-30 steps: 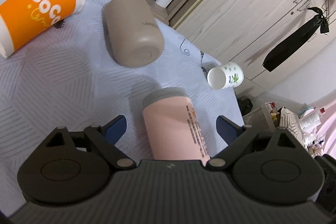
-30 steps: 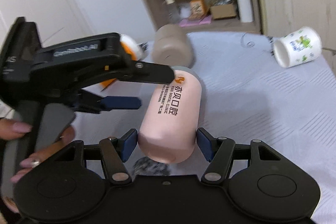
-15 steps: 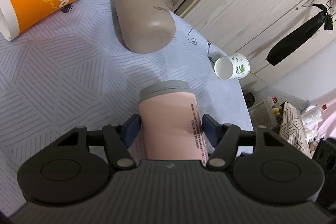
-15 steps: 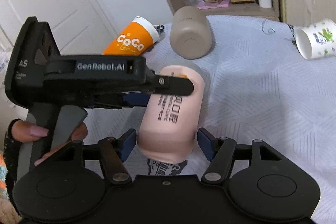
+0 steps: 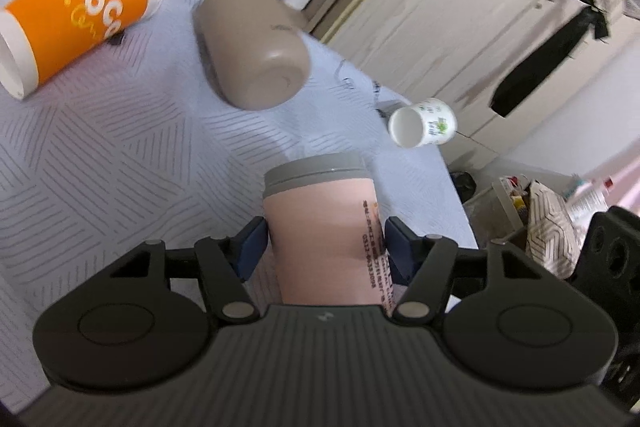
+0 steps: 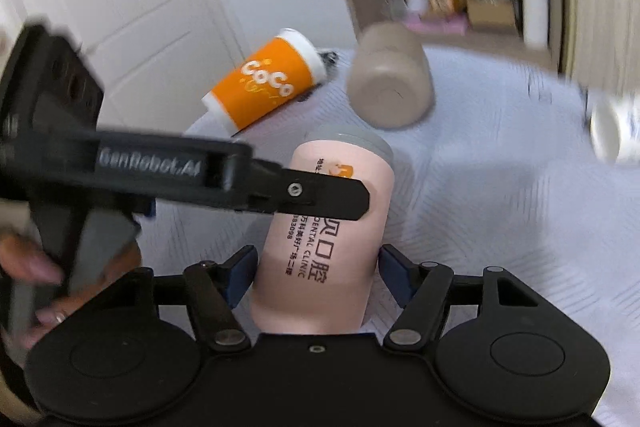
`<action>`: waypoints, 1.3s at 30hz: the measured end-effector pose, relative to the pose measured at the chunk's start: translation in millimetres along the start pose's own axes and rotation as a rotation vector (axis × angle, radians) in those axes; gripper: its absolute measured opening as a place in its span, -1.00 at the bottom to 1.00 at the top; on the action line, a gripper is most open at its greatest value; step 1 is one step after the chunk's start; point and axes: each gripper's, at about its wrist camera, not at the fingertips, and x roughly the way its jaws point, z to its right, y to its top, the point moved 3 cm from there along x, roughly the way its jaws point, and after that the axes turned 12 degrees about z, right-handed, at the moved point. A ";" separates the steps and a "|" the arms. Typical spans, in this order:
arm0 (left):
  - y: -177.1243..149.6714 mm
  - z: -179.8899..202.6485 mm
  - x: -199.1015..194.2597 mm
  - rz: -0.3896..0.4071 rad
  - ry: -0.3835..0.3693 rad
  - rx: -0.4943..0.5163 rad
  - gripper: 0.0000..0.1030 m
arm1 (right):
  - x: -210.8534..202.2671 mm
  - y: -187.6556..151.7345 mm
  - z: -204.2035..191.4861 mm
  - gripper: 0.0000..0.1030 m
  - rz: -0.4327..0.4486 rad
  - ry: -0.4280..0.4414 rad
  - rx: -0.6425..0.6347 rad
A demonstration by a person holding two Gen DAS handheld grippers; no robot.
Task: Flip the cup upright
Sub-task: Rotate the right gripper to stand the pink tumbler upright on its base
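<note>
A pink cup (image 5: 320, 227) with a grey lid end and black print is held off the patterned cloth, its lid end tilted up and away. My left gripper (image 5: 324, 247) is shut on its body, blue pads pressing both sides. In the right wrist view the same pink cup (image 6: 332, 235) sits between my right gripper's (image 6: 316, 271) blue pads, which touch its sides near the base. The left gripper's finger (image 6: 320, 195) crosses the cup's upper half there.
An orange "CoCo" cup (image 5: 80, 15), a taupe tumbler (image 5: 256, 47) and a small white floral cup (image 5: 422, 123) lie on their sides on the grey-striped cloth (image 5: 100, 155). A shelf with boxes and a paper roll stands behind. Wardrobe doors are at the right.
My left gripper closed on the pink cup from open. Both grippers lifted the cup and tilted its lid end upward; the views are motion-blurred.
</note>
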 end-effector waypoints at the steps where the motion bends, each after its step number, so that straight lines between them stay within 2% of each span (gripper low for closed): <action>1: -1.9 2.6 -4.3 0.011 -0.006 0.019 0.23 | -3.2 -2.7 -6.4 0.40 0.013 -0.011 -0.037; 8: -4.4 25.5 -21.3 0.087 -0.008 0.179 0.22 | -9.6 -6.3 -16.4 0.39 0.077 -0.035 -0.116; 14: 5.6 36.1 -30.3 0.164 -0.022 0.250 0.22 | -3.7 -2.2 -16.6 0.36 0.167 -0.059 -0.177; 16: 9.2 36.3 -24.0 0.160 -0.018 0.262 0.22 | 0.5 0.0 -12.8 0.31 0.225 -0.099 -0.221; 19: 14.4 34.1 -15.4 0.174 -0.034 0.271 0.19 | 8.2 5.8 -7.6 0.31 0.254 -0.133 -0.286; 23: 23.5 35.8 -10.6 0.220 -0.023 0.313 0.19 | 19.8 16.7 1.4 0.31 0.289 -0.121 -0.277; 28: 35.3 39.6 -12.5 0.285 0.000 0.382 0.19 | 27.3 25.9 5.0 0.31 0.378 -0.094 -0.272; 33: 44.2 35.5 -4.8 0.290 0.013 0.392 0.19 | 40.5 31.8 8.4 0.31 0.396 -0.084 -0.248; 37: 42.6 26.5 7.8 0.257 0.012 0.365 0.19 | 51.6 29.3 12.7 0.31 0.346 -0.106 -0.231; 39: 38.0 24.6 9.5 0.269 0.003 0.362 0.19 | 51.9 25.5 13.5 0.31 0.344 -0.118 -0.230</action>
